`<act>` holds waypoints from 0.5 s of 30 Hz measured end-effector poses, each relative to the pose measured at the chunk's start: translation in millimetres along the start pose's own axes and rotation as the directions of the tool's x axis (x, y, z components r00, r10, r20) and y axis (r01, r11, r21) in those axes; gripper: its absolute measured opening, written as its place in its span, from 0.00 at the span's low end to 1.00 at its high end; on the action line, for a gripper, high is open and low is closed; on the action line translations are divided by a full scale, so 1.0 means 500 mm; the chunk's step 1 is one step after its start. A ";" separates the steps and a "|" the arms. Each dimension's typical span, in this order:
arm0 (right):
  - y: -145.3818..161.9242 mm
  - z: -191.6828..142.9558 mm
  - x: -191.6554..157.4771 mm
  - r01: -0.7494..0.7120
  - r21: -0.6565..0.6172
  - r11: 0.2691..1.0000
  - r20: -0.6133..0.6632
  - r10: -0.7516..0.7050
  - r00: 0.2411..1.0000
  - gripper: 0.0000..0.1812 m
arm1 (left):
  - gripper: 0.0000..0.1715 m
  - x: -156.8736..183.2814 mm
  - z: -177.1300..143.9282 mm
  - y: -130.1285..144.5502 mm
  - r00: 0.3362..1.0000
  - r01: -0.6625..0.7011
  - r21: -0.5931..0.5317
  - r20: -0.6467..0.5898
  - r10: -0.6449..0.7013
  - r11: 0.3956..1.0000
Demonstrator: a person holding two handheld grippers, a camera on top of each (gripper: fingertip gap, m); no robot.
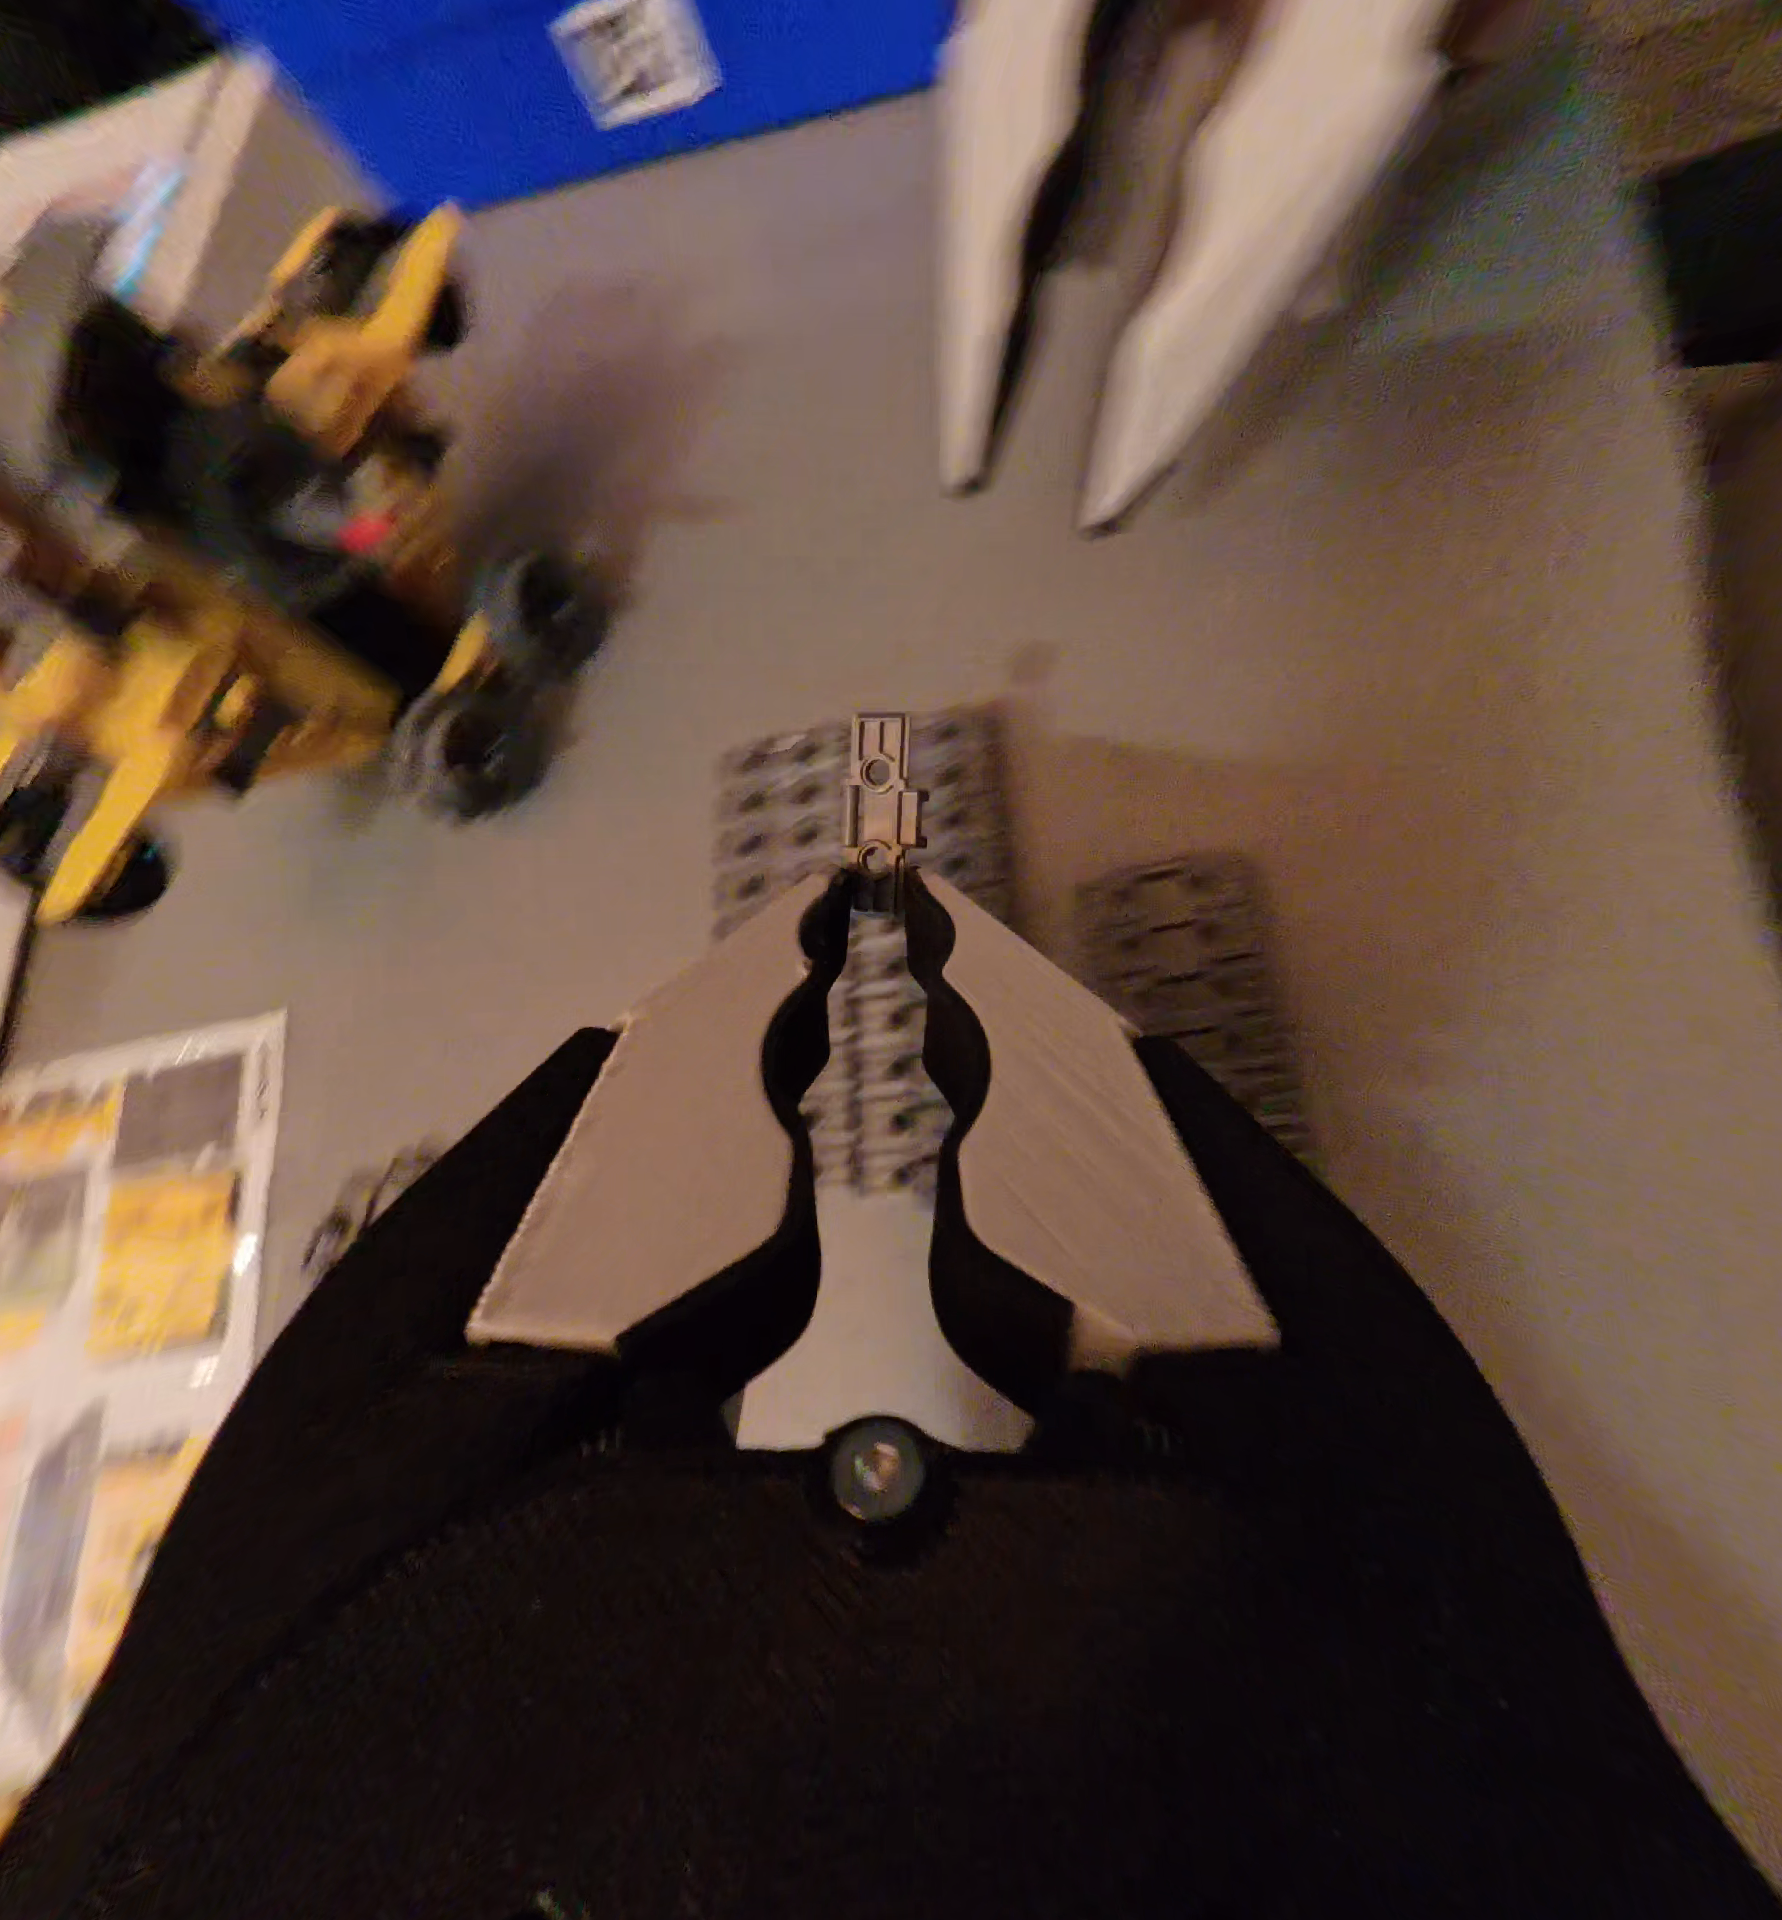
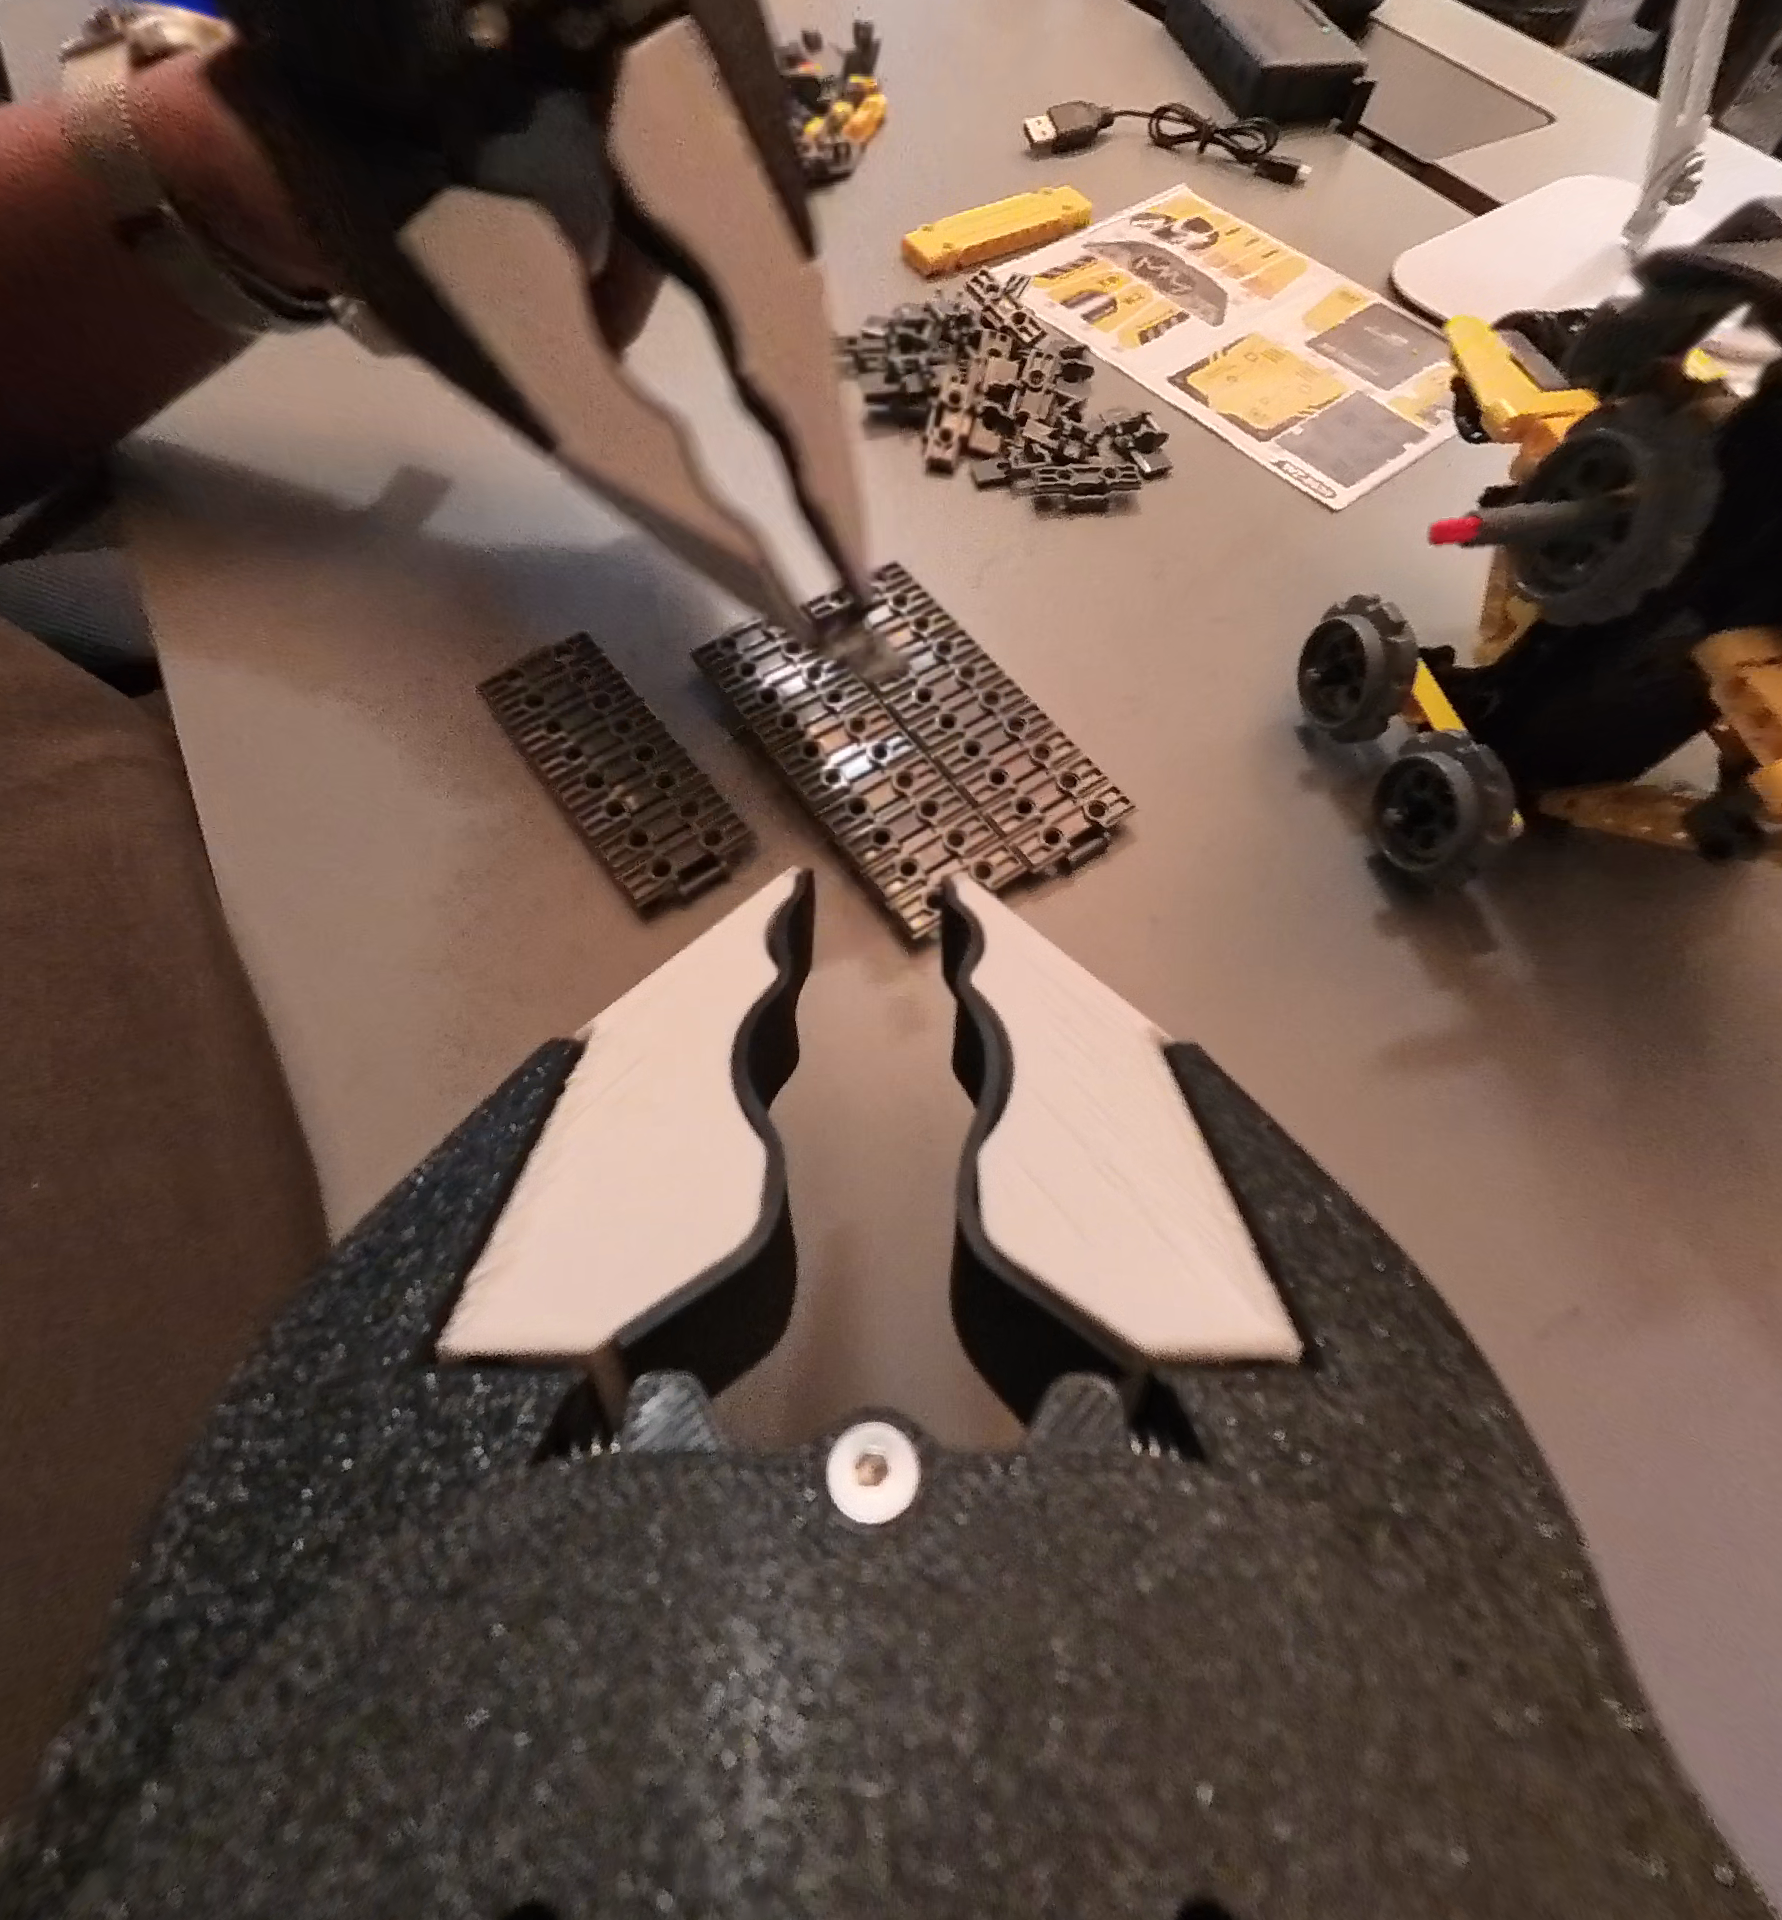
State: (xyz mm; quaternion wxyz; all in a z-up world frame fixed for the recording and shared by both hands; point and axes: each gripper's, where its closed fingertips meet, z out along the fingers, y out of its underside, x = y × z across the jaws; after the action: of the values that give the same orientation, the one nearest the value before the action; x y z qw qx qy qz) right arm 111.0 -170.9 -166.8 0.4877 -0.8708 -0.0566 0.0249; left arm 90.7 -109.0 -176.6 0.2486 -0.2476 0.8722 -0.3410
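My left gripper (image 1: 874,881) is shut on a small grey track link (image 1: 882,795) and holds it just above a wide mat of joined grey track links (image 1: 954,790). In the right wrist view the left gripper (image 2: 845,629) comes down from the upper left onto the far end of that wide mat (image 2: 928,758). A narrower strip of links (image 2: 612,769) lies to its left. My right gripper (image 2: 876,894) is open and empty, its tips just short of the near end of the wide mat. It also shows in the left wrist view (image 1: 1032,499), at the top.
A yellow and black toy vehicle with grey wheels (image 2: 1593,665) lies at the right. A heap of loose dark links (image 2: 1012,405), an instruction sheet (image 2: 1261,332), a yellow beam (image 2: 996,223) and a black cable (image 2: 1157,130) lie farther back. A blue bin (image 1: 596,83) stands behind. My hands' fingertips stand some 8 cm from each other. To reach the yellow beam (image 2: 996,223) in a straight line is about 30 cm for my left fingers, about 35 cm for my right.
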 end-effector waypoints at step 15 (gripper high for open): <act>0.049 0.002 -0.041 -0.062 -0.066 0.996 0.108 0.069 0.992 0.14 | 0.07 0.131 0.075 0.002 0.955 -0.168 -0.085 -0.261 0.140 0.982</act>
State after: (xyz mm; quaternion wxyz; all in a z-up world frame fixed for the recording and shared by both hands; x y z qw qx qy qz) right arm 92.6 -185.4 -188.5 0.4551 -0.8844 -0.0555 0.0872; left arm 64.0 -165.5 -218.9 0.1474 -0.1460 0.9303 -0.3023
